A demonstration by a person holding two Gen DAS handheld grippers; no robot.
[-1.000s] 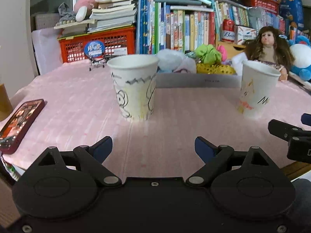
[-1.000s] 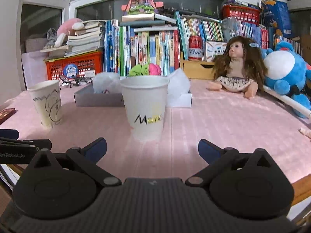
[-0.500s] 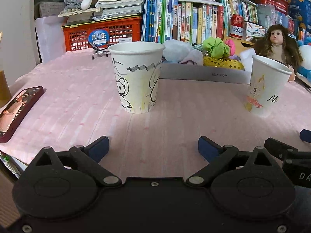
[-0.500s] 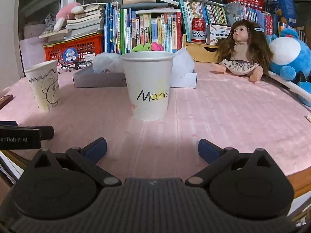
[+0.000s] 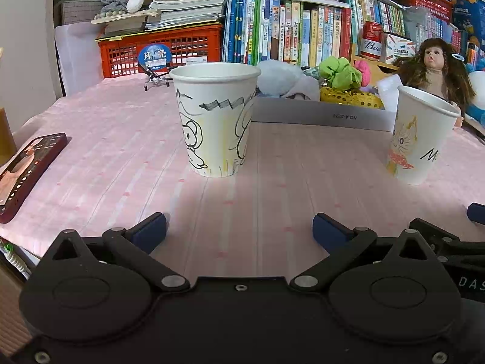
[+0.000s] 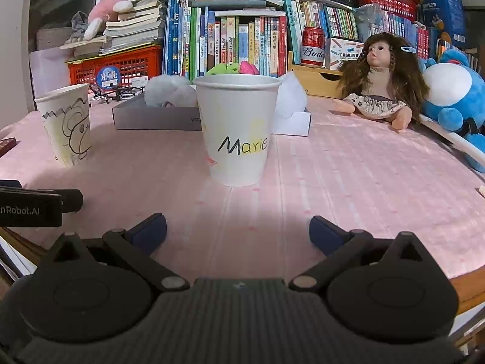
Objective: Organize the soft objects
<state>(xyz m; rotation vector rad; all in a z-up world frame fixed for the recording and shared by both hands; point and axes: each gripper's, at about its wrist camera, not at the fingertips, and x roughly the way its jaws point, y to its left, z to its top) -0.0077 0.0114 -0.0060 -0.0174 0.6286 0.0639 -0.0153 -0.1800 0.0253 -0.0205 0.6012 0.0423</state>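
Fingers (image 5: 148, 232) of the left gripper (image 5: 239, 230) are opening on nothing, right gripper (image 6: 238, 230) gapes empty, soft pieces (image 5: 341, 72) unsorted in the grey box (image 5: 321, 116) behind both cups (image 5: 213, 121)

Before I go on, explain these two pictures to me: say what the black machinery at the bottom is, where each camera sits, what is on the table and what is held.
Each picture comes from a camera on a hand-held two-finger gripper, looking along its fingers. The left gripper faces the cartoon cup, jaws opening, nothing between them. The right gripper faces the "Marie" cup, open and empty. Both cups stand on the pink tablecloth. Behind them, a grey box holds soft toys; a doll sits nearby.
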